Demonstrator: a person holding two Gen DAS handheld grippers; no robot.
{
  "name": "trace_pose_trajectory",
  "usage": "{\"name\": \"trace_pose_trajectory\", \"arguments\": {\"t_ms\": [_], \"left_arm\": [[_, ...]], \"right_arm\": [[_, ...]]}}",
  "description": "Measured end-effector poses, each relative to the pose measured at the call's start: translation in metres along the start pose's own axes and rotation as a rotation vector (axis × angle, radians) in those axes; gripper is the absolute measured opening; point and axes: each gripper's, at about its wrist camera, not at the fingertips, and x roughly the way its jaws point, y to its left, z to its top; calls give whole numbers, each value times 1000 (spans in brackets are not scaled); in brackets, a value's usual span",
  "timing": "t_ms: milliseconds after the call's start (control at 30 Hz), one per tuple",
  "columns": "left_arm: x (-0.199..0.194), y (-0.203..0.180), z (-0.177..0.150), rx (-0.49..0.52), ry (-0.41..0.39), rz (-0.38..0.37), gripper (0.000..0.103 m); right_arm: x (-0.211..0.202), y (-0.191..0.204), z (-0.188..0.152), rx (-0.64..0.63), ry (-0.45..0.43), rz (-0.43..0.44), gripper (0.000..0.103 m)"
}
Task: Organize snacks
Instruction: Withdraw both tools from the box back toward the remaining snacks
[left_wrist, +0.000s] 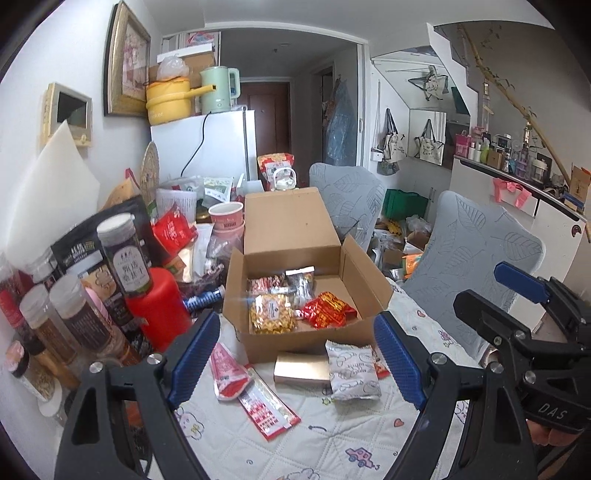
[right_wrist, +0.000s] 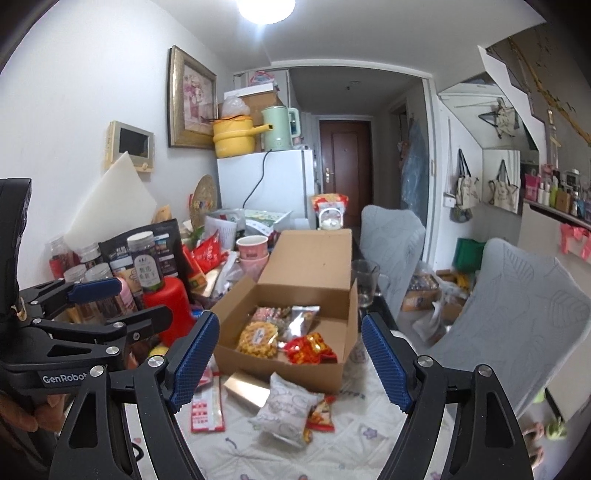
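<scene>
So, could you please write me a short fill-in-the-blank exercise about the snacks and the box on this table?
1. The yellow snack bag lies inside the open ____ box.
2. The white snack packet lies on the tablecloth, ____ the box.
3. The left gripper and the right gripper both hold ____.
4. On the white fridge, beside the yellow pot, stands a green ____.

Missing words: cardboard; outside; nothing; kettle
</scene>
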Motion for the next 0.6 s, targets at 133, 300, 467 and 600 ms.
{"name": "trace_pose_trajectory", "arguments": {"t_ms": [133,300,467,600], "left_arm": [[2,4,-14,-28,17,-2,86],[11,5,-31,-37,56,16,86],[23,7,-48,-65,110,2,86],[30,8,-61,-100,141,5,86]], "right_arm": [[1,0,-15,15,9,17,81],[7,0,-34,17,38,10,81],[20,-3,-49,42,92,29,81],[30,-5,-63,60,127,41,81]]}}
